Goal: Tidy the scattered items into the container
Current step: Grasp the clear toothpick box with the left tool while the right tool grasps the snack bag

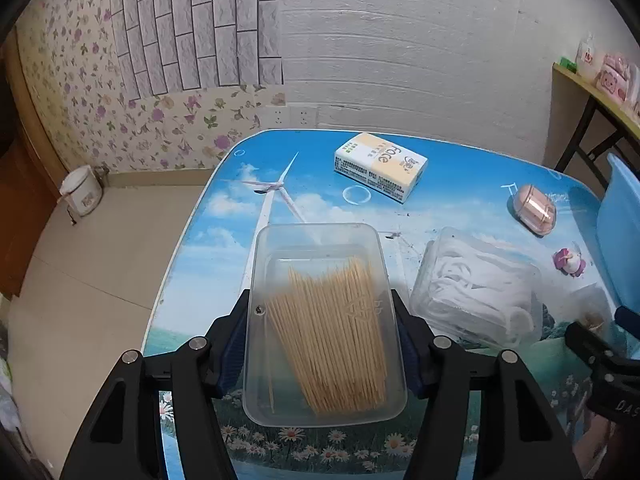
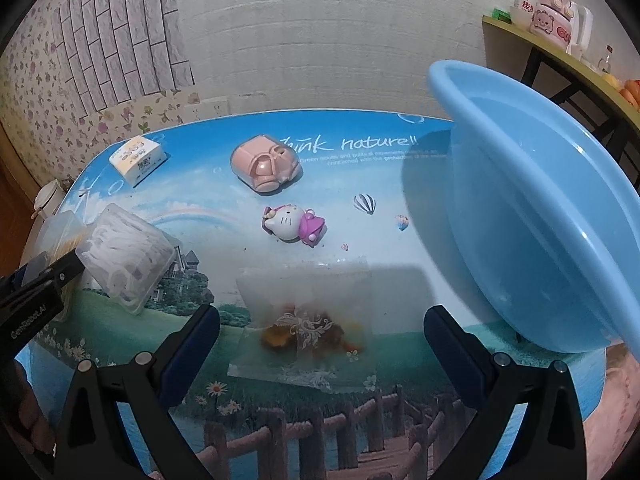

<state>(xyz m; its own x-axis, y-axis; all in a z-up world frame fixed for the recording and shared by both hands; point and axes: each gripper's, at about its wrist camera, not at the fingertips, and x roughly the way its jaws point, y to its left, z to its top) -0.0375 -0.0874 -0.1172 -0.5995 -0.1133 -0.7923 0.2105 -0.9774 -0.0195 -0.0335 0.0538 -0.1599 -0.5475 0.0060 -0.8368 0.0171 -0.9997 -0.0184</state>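
On blue landscape-print table (image 1: 208,216), left tool (image 1: 322,344) clamping toothpick box (image 1: 320,320), right tool (image 2: 320,344) open, empty.

Both tools share one build. The left gripper (image 1: 322,332) has matte black, angular link arms with triangular cut-outs, round silver pivot pins at the joints, and dark blue pads lining its two fingers. The right gripper (image 2: 322,334) shows the same black arms, silver pins and blue pads. Each bears small pale lettering on its black side housing, too blurred to read with confidence.
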